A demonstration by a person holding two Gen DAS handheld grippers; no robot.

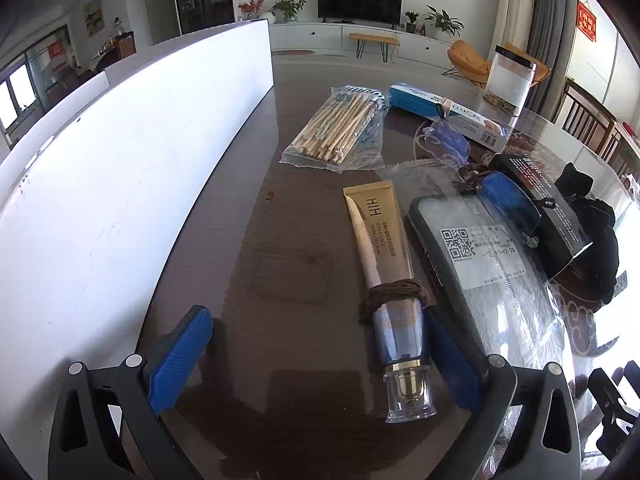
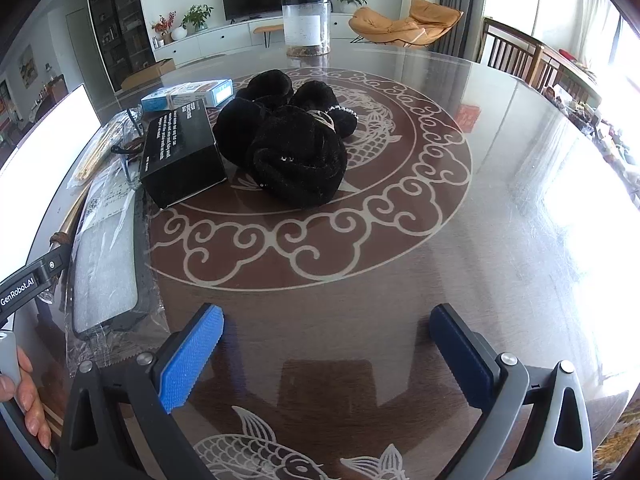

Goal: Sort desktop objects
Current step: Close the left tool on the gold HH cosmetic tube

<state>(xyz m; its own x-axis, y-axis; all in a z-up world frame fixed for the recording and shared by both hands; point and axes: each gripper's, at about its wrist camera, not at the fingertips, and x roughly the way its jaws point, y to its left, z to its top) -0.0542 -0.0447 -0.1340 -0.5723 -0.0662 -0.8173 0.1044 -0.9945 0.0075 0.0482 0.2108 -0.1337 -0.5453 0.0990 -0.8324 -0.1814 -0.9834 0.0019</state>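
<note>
Lying between left tongs [image 1: 320, 360]: gold tube [image 1: 380, 248].

White board [image 1: 132, 152]: cut off by the frame's left edge. Cream tube [image 1: 384, 264]: small print under "HIH" too fine to read; cap end partly behind the left gripper's [image 1: 320, 364] right finger. Bagged pouch [image 1: 472, 256]: QR label text illegible, near end hidden. Black box [image 2: 182, 156]: white lettering unreadable. Glasses [image 2: 134, 140]: mostly hidden behind that box. Hand [image 2: 24, 396]: only fingers show at the left edge
</note>
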